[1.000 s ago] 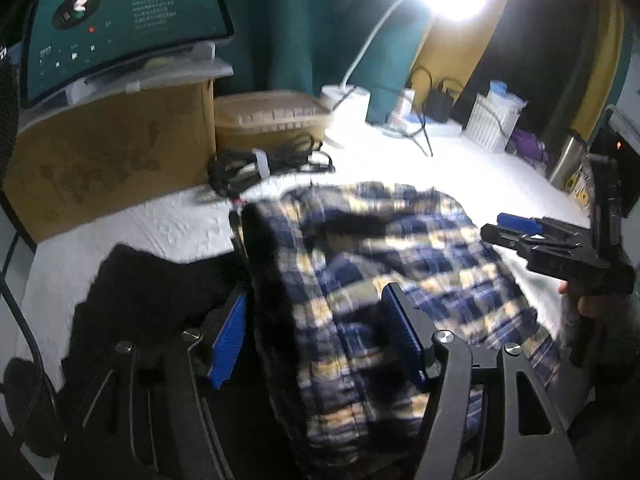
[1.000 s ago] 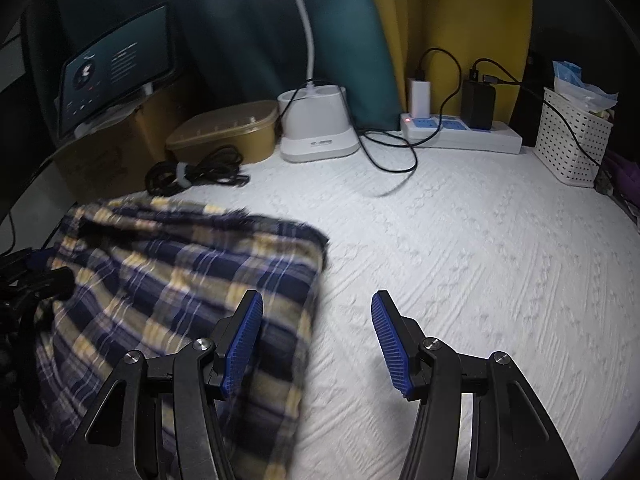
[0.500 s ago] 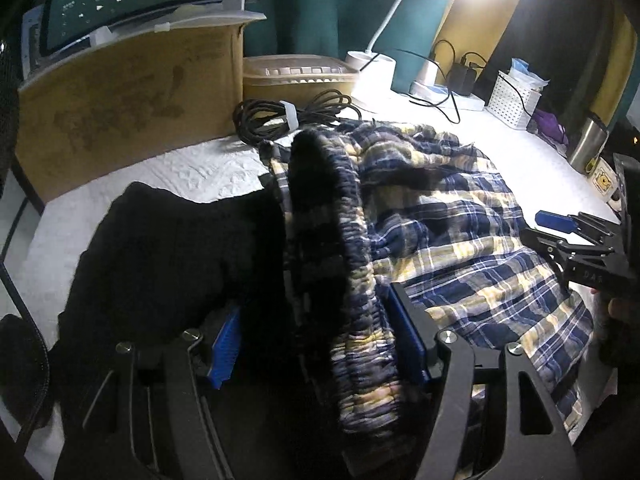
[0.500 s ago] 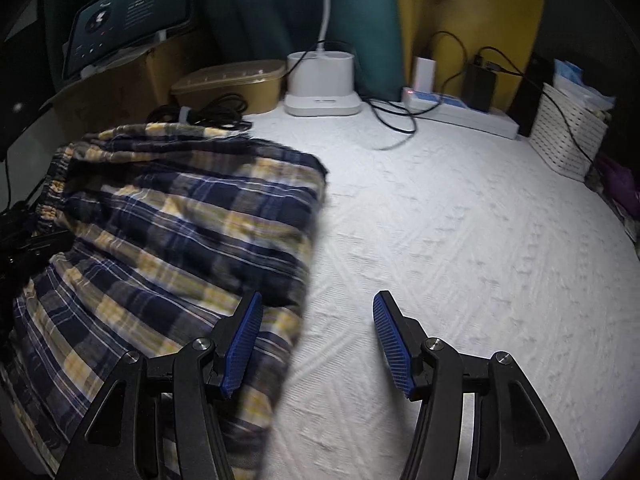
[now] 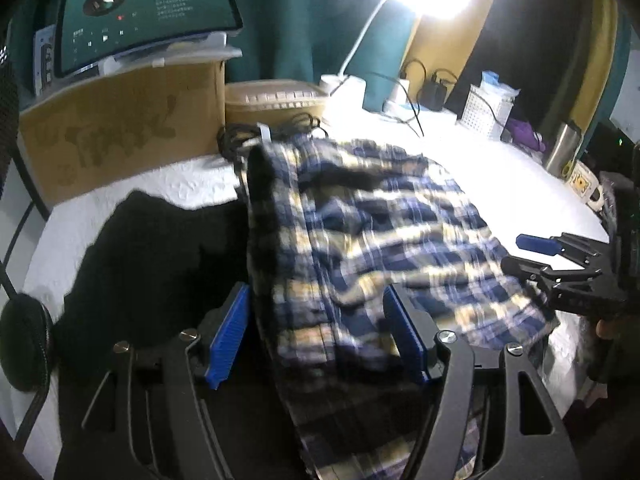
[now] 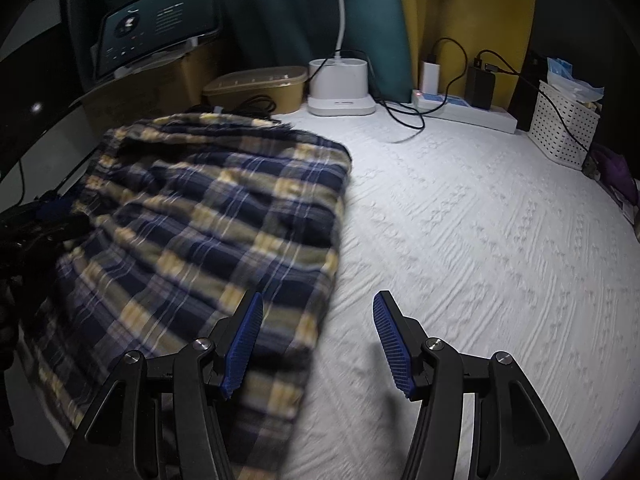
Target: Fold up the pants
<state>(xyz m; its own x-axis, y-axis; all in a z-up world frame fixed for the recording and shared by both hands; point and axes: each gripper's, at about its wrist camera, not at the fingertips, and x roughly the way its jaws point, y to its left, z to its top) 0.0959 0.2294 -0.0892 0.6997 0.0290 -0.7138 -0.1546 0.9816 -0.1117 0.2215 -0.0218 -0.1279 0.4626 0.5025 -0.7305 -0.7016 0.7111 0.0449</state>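
Observation:
The blue, yellow and white plaid pants (image 5: 360, 240) lie rumpled on the white textured cover, partly over a black garment (image 5: 140, 260). My left gripper (image 5: 316, 336) is open over the waistband end. Plaid cloth lies between its blue pads without being pinched. My right gripper (image 6: 318, 340) is open at the pants' (image 6: 208, 220) right edge, its left finger over plaid and its right finger over bare cover. The left wrist view shows the right gripper (image 5: 520, 254) at the far right. The left gripper (image 6: 44, 220) is a dark shape at the right wrist view's left edge.
At the back stand a cardboard box (image 5: 120, 136) with a lit screen (image 5: 144, 12) on it, a tan lidded tub (image 6: 256, 88), coiled black cables (image 5: 248, 140), a white lamp base (image 6: 340, 88), a power strip (image 6: 460, 108) and a white basket (image 6: 564, 124). A steel cup (image 5: 562, 152) stands right.
Both hands have shifted across the bed. More plaid cloth now lies under the right gripper's left finger. Neither gripper's jaws have changed width.

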